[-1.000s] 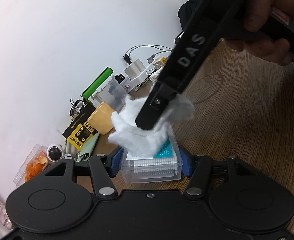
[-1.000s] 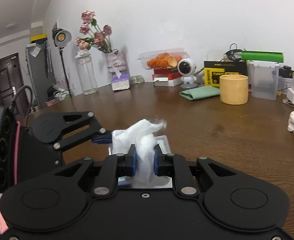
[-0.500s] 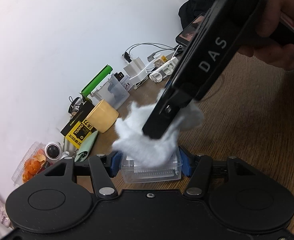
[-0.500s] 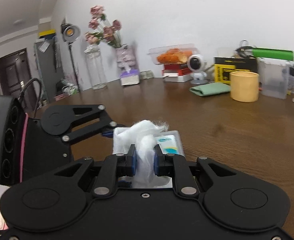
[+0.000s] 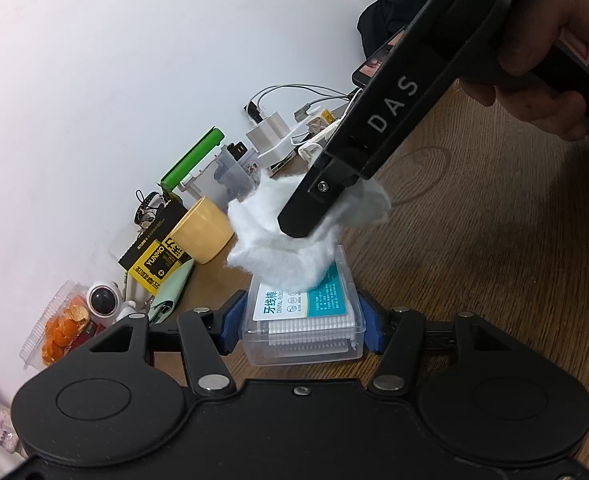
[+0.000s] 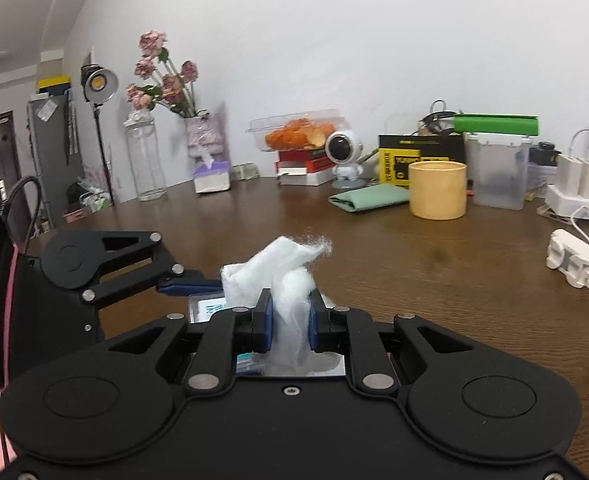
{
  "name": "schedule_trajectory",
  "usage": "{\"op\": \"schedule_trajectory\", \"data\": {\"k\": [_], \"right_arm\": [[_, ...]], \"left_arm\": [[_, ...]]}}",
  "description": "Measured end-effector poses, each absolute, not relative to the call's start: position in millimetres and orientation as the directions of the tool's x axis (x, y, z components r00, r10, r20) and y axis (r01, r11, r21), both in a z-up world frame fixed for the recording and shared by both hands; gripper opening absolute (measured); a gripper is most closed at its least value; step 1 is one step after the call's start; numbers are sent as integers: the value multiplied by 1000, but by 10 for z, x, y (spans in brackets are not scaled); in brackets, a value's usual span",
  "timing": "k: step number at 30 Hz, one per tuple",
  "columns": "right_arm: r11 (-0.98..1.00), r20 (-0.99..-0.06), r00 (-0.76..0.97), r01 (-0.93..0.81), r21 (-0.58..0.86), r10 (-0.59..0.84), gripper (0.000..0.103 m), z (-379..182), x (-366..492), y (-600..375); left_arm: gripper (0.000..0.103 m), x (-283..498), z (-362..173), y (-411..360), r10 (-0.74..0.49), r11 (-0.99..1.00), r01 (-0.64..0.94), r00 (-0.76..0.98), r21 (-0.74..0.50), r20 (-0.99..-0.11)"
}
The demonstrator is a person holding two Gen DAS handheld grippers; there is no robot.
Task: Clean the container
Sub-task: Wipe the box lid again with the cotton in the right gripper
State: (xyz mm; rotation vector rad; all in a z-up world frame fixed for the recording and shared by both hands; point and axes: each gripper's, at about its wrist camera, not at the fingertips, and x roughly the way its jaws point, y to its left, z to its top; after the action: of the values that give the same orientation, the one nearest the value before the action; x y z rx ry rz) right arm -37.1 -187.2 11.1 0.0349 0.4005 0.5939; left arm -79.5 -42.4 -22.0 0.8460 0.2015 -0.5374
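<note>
A clear plastic floss-pick container (image 5: 302, 324) with a white and teal label rests on the wooden table, clamped between the blue pads of my left gripper (image 5: 300, 326). My right gripper (image 6: 290, 322) is shut on a white cotton wad (image 6: 282, 280) and presses it on the far part of the container's lid. In the left wrist view the wad (image 5: 290, 236) covers the far end of the lid under the right gripper's black finger (image 5: 314, 204). In the right wrist view only a corner of the container (image 6: 206, 306) shows beside the left gripper's pad (image 6: 182, 284).
Along the wall stand a yellow cup (image 6: 437, 190), a frosted box with a green lid (image 6: 496, 176), a yellow-black box (image 6: 398, 160), a small white robot toy (image 6: 344, 156), a folded green cloth (image 6: 368, 198), chargers (image 6: 580, 184), a white plug strip (image 6: 578, 268) and a flower vase (image 6: 210, 156).
The right gripper with the cotton wad slid along the lid toward its far end, uncovering more of the label. The left gripper kept the container clamped in place.
</note>
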Motion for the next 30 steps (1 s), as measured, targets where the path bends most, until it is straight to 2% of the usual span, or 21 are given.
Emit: {"op": "schedule_trajectory", "data": {"k": [8,16,21,23,27,30], "right_arm": [[835,-353,768,-544,82,535,17,125,-419,-1805],[838,-365,765,-539,87,530,17,123,-406,-1801],[735,-369,675,-677,34,639,17,123,-509,-1697],[744,-395,682,-669,4,615,17,113,-508,-1676],[847,-435,758,-531,21,486,17,106,-264,-1794],[843,-429,753,-537,39,499,17,101,-171,-1812]], "left_arm": [[57,-824,-241,-442,-369,539,525,850,659,-375],[57,-804,-235,-444,-375,537,529,847,657,-376],[57,-815,-238,-450,-376,536,530,847,657,-376],[57,-823,-236,-449,-377,535,530,847,657,-376],[57,-821,-230,-448,-377,536,531,846,657,-377],[57,-823,-229,-444,-378,536,532,845,655,-378]]}}
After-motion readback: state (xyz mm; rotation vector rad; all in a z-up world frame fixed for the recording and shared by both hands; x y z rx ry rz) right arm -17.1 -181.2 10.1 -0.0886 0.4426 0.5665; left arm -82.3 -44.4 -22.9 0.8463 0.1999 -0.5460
